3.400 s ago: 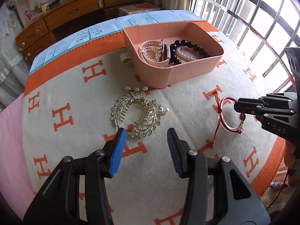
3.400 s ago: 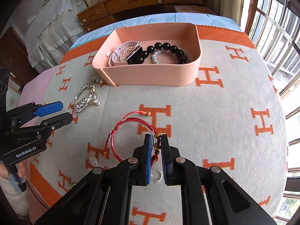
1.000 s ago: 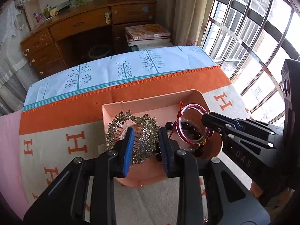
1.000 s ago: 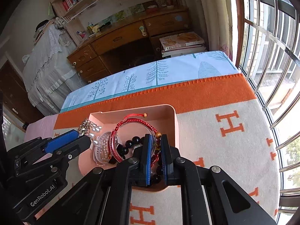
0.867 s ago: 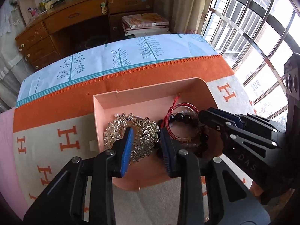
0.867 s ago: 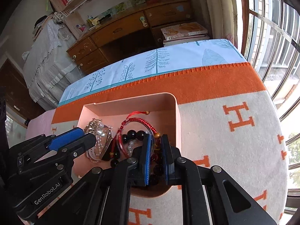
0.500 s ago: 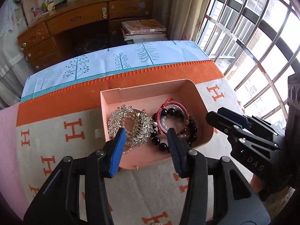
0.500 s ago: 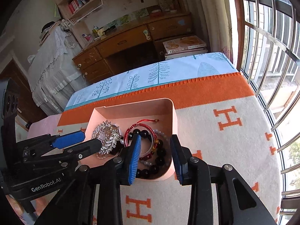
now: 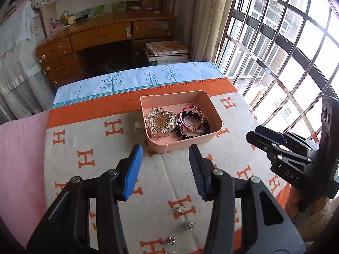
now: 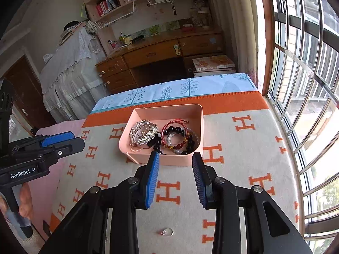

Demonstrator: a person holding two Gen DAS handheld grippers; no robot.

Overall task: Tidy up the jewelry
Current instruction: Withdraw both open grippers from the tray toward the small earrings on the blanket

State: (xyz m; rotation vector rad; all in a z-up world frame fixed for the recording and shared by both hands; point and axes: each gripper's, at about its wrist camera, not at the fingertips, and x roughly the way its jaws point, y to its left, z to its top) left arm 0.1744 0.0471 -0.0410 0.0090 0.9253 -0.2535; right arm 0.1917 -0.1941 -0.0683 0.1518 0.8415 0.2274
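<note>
A pink box (image 9: 197, 99) (image 10: 199, 122) stands on the blanket. In it lie a gold rhinestone hair comb (image 9: 162, 121) (image 10: 144, 132), a red string bracelet (image 9: 188, 116) (image 10: 173, 132) and black bead bracelets (image 9: 182, 132) (image 10: 190, 141). My left gripper (image 9: 165, 152) is open and empty, raised and pulled back from the box. My right gripper (image 10: 175, 158) is open and empty, also held back above the box's near wall. Small rings and brooches (image 9: 181, 209) lie on the blanket near me; one ring (image 10: 167, 231) shows under the right gripper.
The orange-and-cream H-pattern blanket (image 9: 89, 156) covers the table, with a blue tree-print cloth (image 9: 127, 80) at the far end. A wooden desk (image 9: 101, 36) and stacked books (image 9: 167, 50) stand beyond. A barred window (image 10: 307, 63) runs along the right.
Both grippers carried the hair comb and the red bracelet over the box, opened and let them go inside. Both have since risen and drawn back, jaws wider.
</note>
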